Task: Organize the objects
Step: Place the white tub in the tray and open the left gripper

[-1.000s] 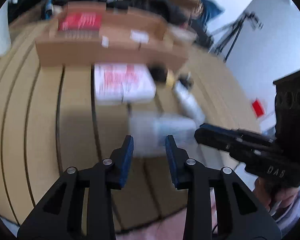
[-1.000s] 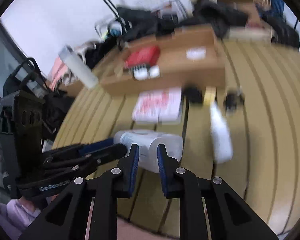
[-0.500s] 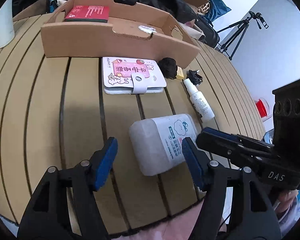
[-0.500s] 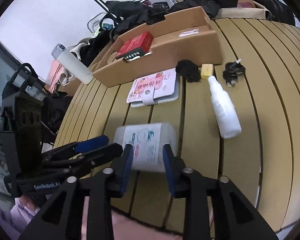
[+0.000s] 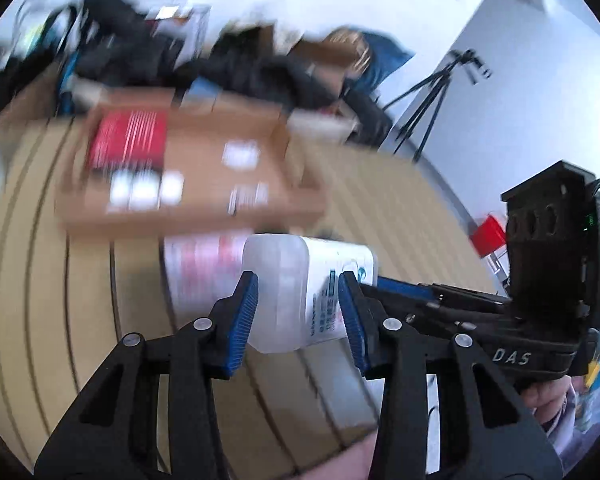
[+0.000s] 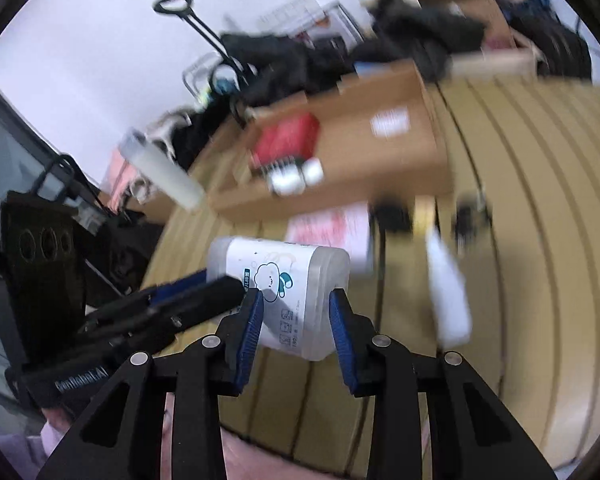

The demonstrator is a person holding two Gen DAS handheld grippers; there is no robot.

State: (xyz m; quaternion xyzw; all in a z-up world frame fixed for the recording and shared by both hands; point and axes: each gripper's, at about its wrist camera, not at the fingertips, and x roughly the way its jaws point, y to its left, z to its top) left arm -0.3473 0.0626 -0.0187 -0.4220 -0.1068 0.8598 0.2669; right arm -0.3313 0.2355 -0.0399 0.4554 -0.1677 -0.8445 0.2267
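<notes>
A translucent white plastic box with a cloud label (image 5: 296, 292) (image 6: 288, 288) is held up off the slatted wooden table (image 5: 80, 320). My left gripper (image 5: 298, 316) is shut on its near end. My right gripper (image 6: 296, 320) is shut on its other end, so both hold the same box from opposite sides. A brown cardboard tray (image 5: 188, 168) (image 6: 340, 152) stands farther back, with a red box (image 5: 128, 144) (image 6: 288, 144) and small white items inside. Both views are motion-blurred.
A pink-and-white booklet (image 6: 332, 228) lies in front of the tray. A white spray bottle (image 6: 448, 292), a black lump (image 6: 392, 212), a yellow block (image 6: 422, 216) and a black plug (image 6: 470, 208) lie to the right. A white cylinder (image 6: 160, 168) stands at the table's left. Clutter and a tripod (image 5: 432, 108) are behind.
Both grippers have closed on the white box, which lay on the table half a second ago, and have lifted it. Both cameras are now moving, blurring the scene.
</notes>
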